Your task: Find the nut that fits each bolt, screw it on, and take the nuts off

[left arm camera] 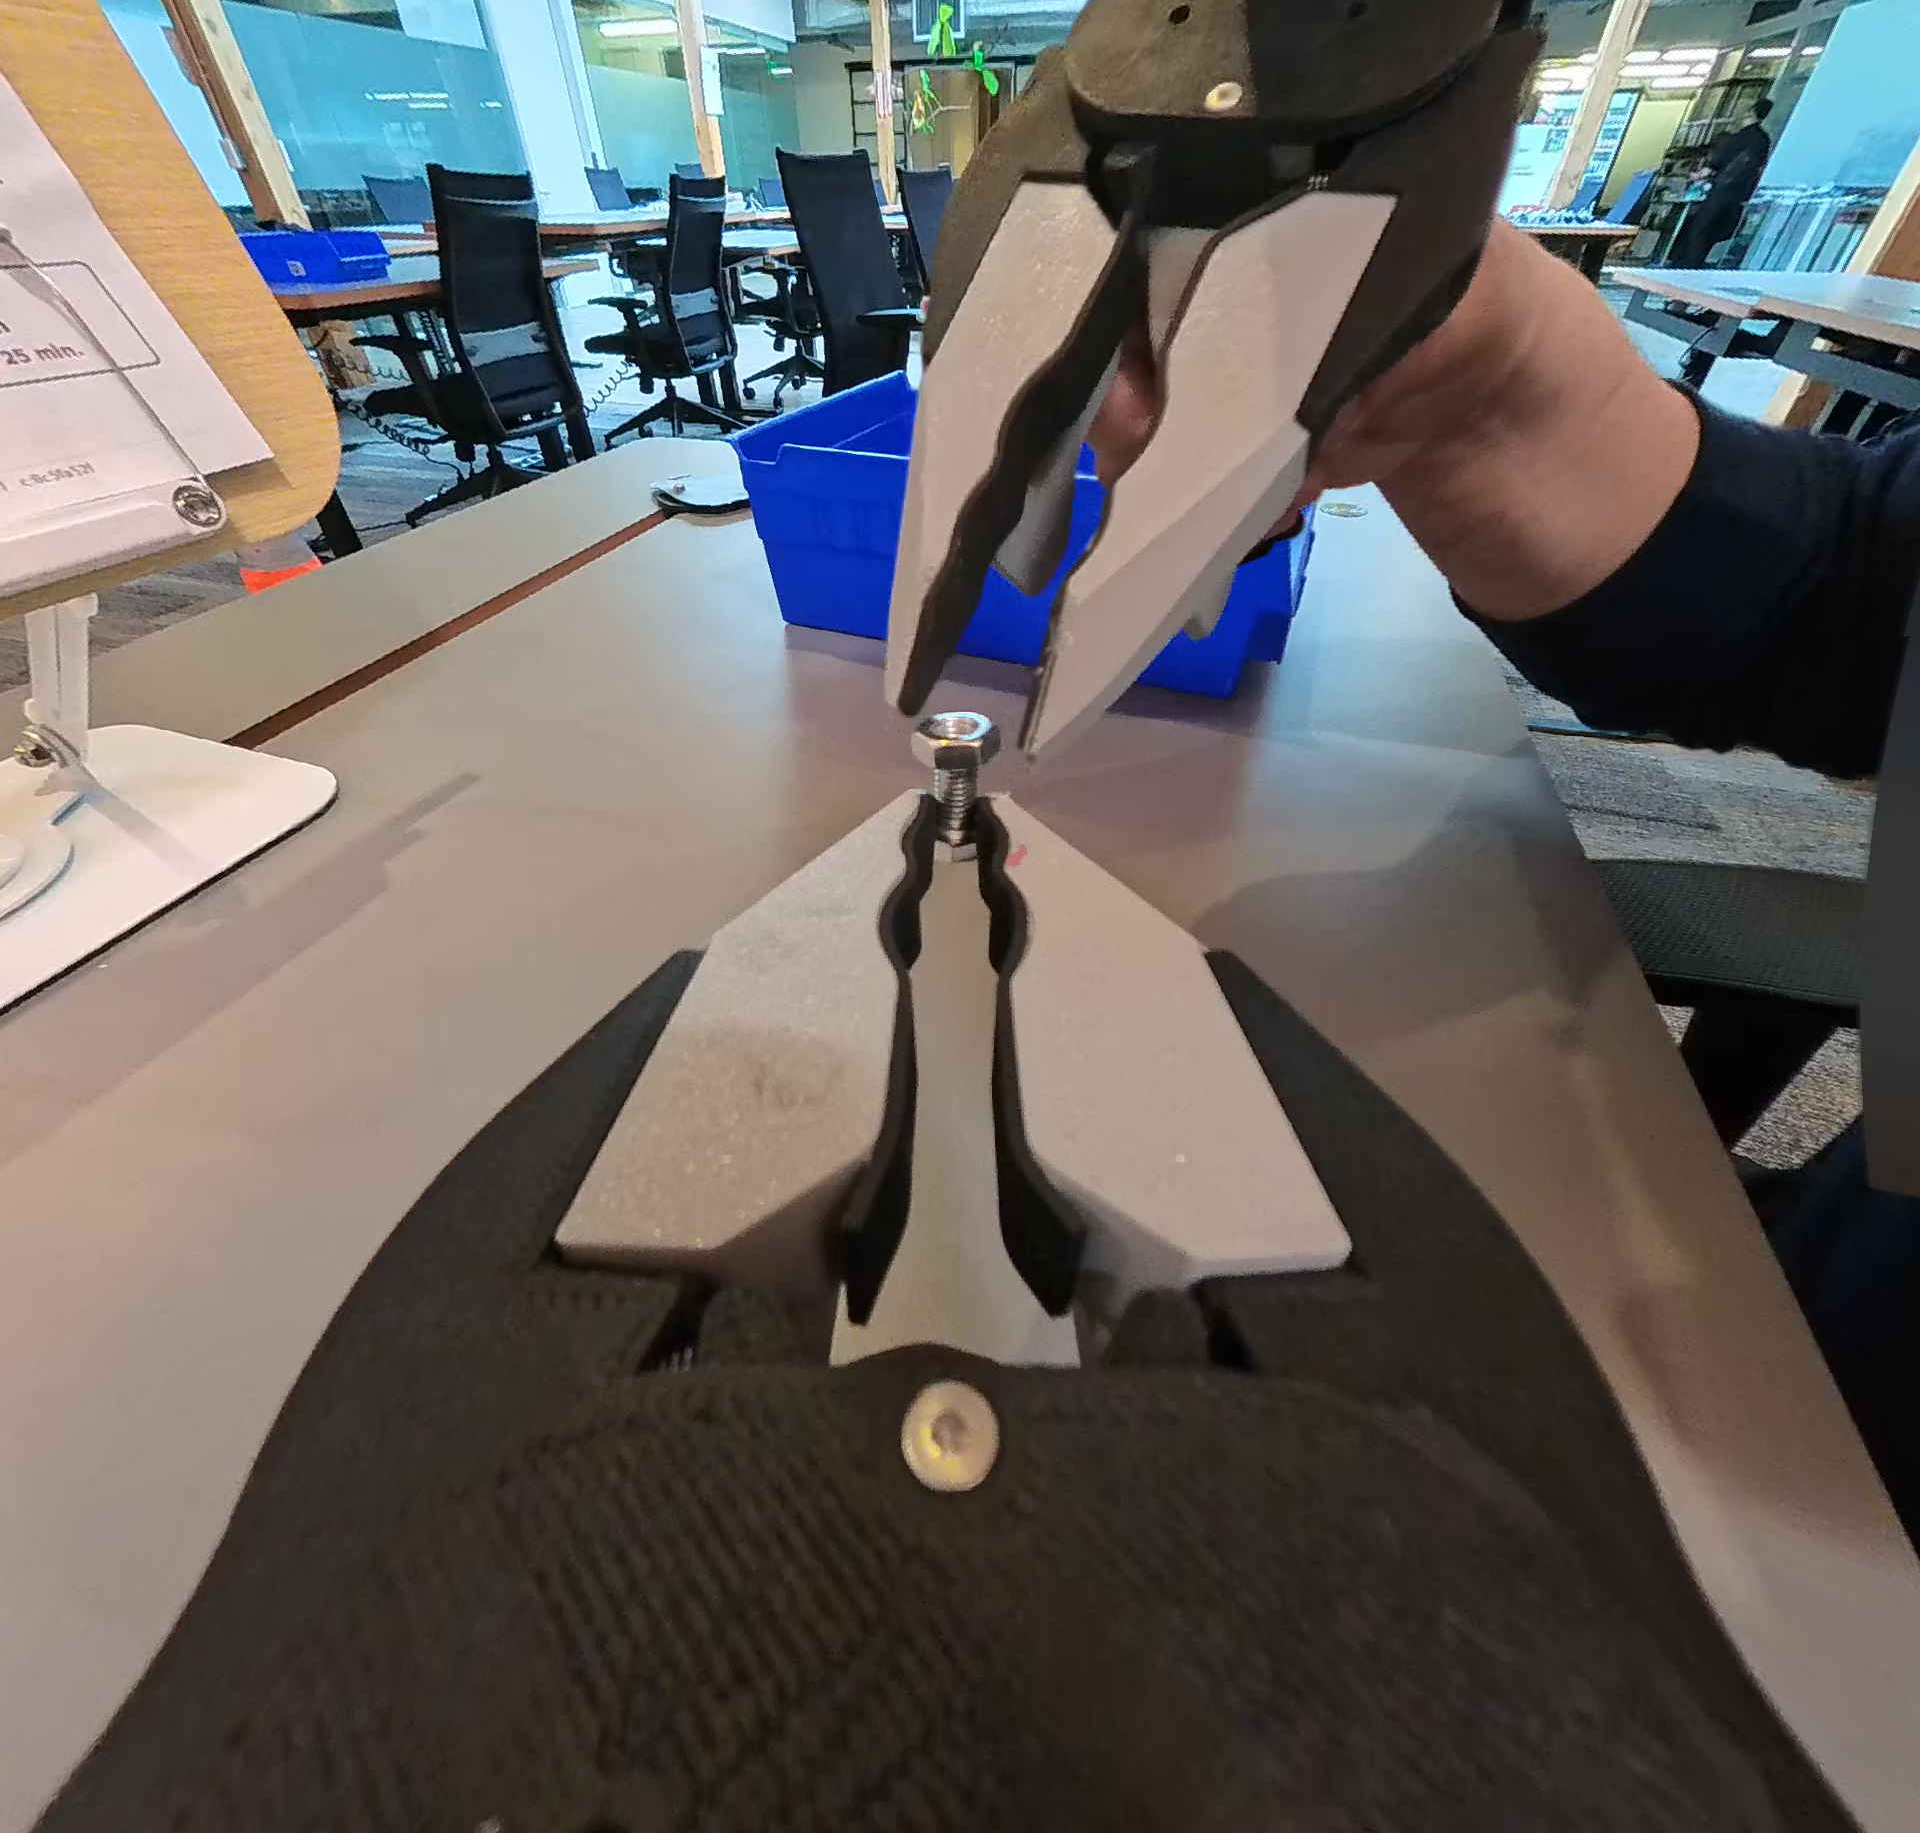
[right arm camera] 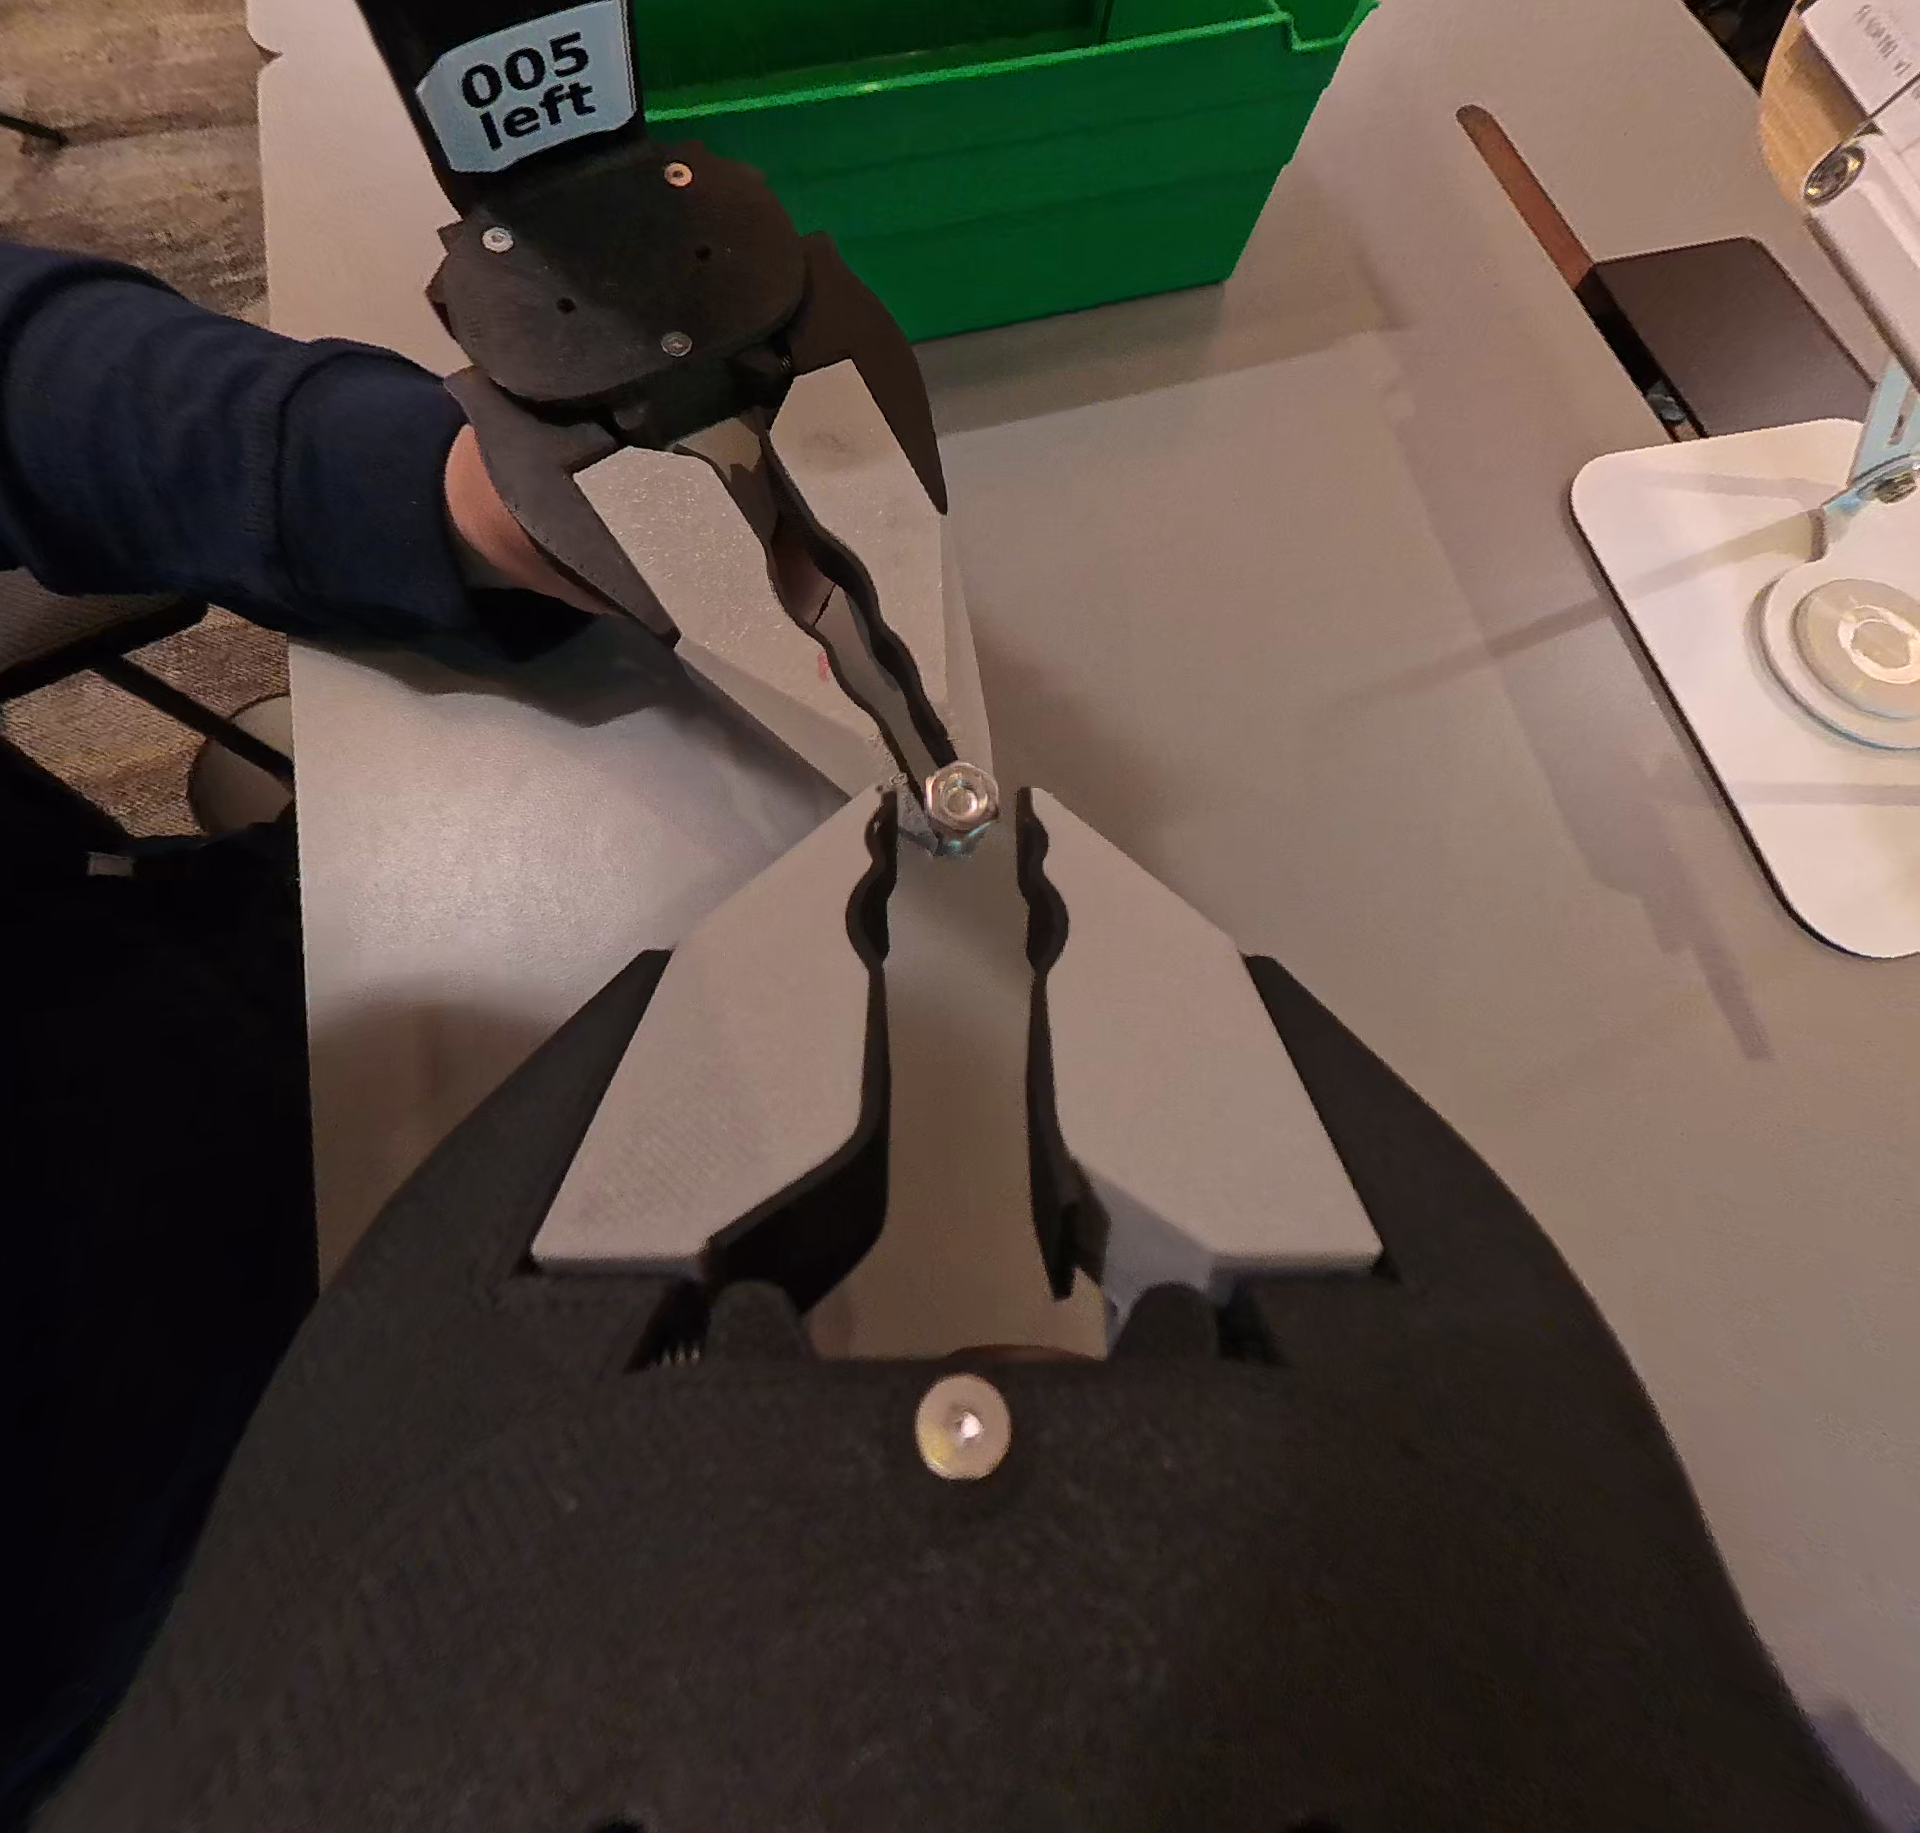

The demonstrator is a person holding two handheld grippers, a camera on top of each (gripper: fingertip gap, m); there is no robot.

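Open office, grey tabletop (left arm camera: 416,848). At frame centre the left claw (left arm camera: 954,827) is clamped on the bolt (left arm camera: 954,809), upright, nut (left arm camera: 956,739) at its tip. The right claw (left arm camera: 966,723) is parted around the nut without gripping. Risk: closing off-centre could cross-thread the nut or tilt the bolt.

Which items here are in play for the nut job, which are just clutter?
In play:
- bolt, upright, clamped in left tongs
- nut on its top
- right tongs, open above the nut

Clutter:
- blue bin
- green bin
- white stand
- table
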